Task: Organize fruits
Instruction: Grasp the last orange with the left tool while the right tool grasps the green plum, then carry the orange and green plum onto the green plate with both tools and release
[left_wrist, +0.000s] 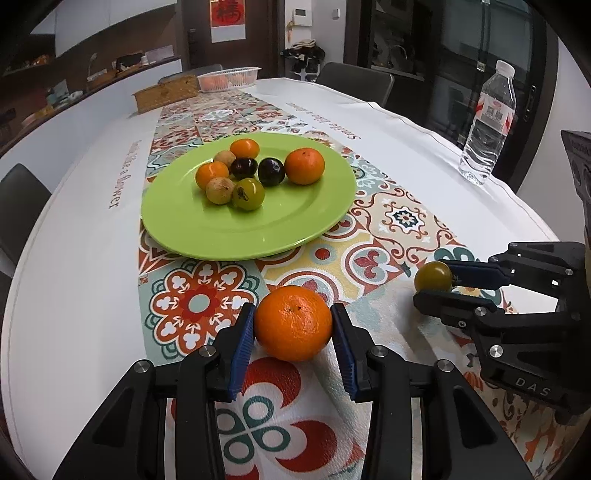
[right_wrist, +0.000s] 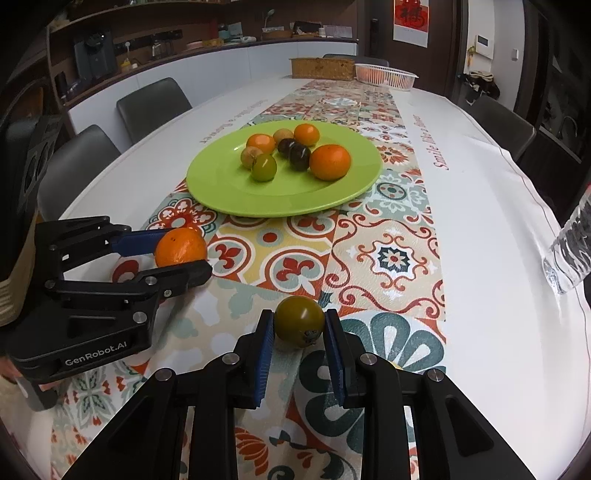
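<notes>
My left gripper (left_wrist: 293, 321) is shut on an orange (left_wrist: 293, 323) low over the patterned runner; it also shows in the right wrist view (right_wrist: 181, 247). My right gripper (right_wrist: 299, 325) is shut on a green tomato (right_wrist: 299, 321), which also shows in the left wrist view (left_wrist: 434, 277). Ahead lies a green plate (left_wrist: 295, 221) with several fruits: oranges, dark plums, brownish fruits and a green tomato (left_wrist: 248, 194).
A water bottle (left_wrist: 487, 122) stands at the right on the white tablecloth. A wicker box (left_wrist: 166, 92) and a white basket (left_wrist: 229, 77) sit at the table's far end. Chairs ring the table.
</notes>
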